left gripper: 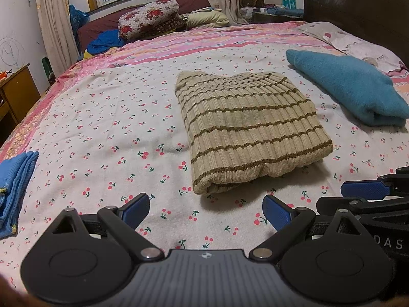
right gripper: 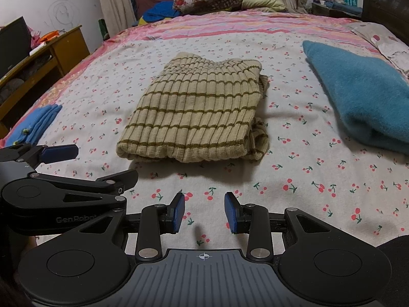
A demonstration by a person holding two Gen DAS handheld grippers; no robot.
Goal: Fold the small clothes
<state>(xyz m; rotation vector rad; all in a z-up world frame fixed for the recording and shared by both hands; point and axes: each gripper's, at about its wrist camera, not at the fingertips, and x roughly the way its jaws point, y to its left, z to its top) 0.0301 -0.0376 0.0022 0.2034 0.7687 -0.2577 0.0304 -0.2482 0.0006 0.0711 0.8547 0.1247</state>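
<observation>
**Desk:** Blue-padded fingers fill the foreground. What are they doing?

**Photographer:** Nothing is held. Left gripper (left gripper: 206, 206) stands wide, right gripper (right gripper: 204, 211) at a narrower gap, both empty above the cherry-print bedsheet (left gripper: 102, 128), just short of the near edge of the striped ribbed sweater (left gripper: 245, 128).

**Desk:** And the sweater?

**Photographer:** It lies folded into a thick rectangle at mid-bed. Beyond its right side lies a teal fleece garment (left gripper: 352, 89), folded; off its left side, at the bed's edge, a blue knit piece (left gripper: 15, 181).

**Desk:** Finished, then?

**Photographer:** Likely close. But the right wrist view shows loose layers spilling from the sweater's right side (right gripper: 260, 138).

**Desk:** What could go wrong?

**Photographer:** A pinch on the top layer alone would probably peel the fold open when lifted. The knit is soft and stretchy; one corner dragged across the sheet could skew the stack.
</observation>
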